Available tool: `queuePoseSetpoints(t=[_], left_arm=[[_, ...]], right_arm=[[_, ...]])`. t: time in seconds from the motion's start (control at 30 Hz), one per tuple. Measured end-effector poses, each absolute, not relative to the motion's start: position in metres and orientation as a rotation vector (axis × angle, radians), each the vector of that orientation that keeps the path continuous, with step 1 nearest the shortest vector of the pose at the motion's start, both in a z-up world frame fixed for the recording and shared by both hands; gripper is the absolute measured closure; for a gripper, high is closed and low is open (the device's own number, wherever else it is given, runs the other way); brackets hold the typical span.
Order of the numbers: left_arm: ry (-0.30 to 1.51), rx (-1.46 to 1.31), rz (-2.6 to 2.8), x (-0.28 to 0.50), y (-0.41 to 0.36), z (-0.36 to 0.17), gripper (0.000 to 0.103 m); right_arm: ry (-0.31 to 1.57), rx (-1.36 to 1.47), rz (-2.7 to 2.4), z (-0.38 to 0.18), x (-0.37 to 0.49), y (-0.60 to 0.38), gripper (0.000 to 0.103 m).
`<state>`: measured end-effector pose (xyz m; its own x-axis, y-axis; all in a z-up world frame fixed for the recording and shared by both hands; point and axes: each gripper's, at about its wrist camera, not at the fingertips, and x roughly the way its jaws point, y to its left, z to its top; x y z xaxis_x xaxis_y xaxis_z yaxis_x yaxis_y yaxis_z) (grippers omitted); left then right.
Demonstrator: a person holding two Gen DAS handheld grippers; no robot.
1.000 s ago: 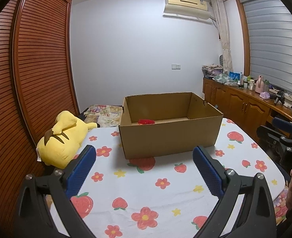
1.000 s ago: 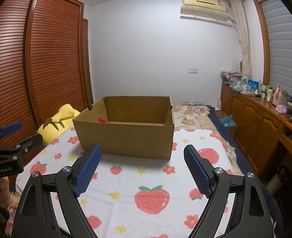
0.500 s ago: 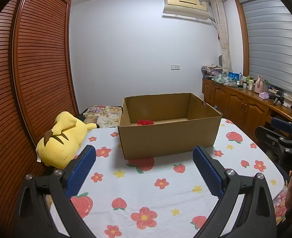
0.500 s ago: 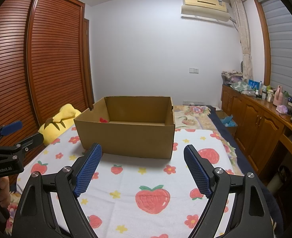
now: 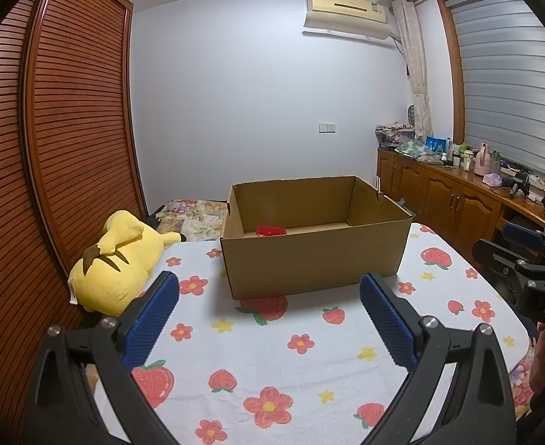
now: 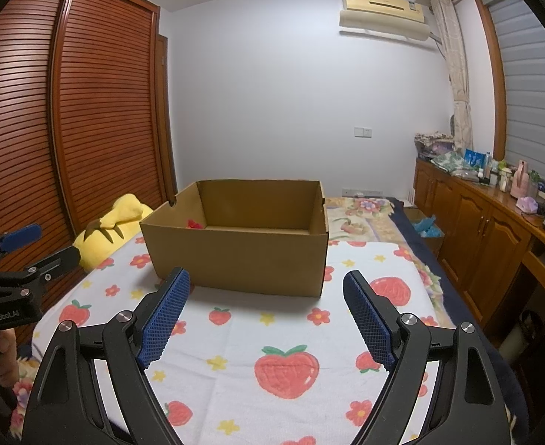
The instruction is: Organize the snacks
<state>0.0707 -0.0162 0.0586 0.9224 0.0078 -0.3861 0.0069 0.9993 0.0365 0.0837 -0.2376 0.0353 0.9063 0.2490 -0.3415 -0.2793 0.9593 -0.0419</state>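
Cardboard box (image 5: 315, 256) on the flowered blanket (image 5: 291, 345), open side up, a red snack (image 5: 271, 230) low in its back left corner. Both claws, left (image 5: 268, 319) and right (image 6: 265, 315), spread wide, holding nothing. Best to reach over the near wall, then pinch gently.

Matt card, soft cloth, glossy wood

The box (image 5: 311, 256) is plain brown corrugated cardboard, matt, with rough-cut rims. The sheet (image 5: 294, 348) on the bed is soft printed cloth with a fine weave. The plush toy (image 5: 116, 259) is fuzzy yellow fabric. Each hand-held gripper (image 6: 266, 319) has matt black plastic arms, blue knurled rubbery pads (image 6: 165, 315) and shiny metal screws. Wardrobe doors (image 6: 98, 111) and cabinets (image 6: 494, 233) are varnished, glossy wood.
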Motion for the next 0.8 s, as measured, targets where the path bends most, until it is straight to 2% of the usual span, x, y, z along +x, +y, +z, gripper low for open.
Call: queuePoseSetpoints(t=[0.8], left_arm=[[0.395,0.048,0.0,0.0697,-0.0187,0.0574,0.004]], right_arm=[[0.343,-0.088,0.274,0.0352,0.0823,-0.2386,0.016]])
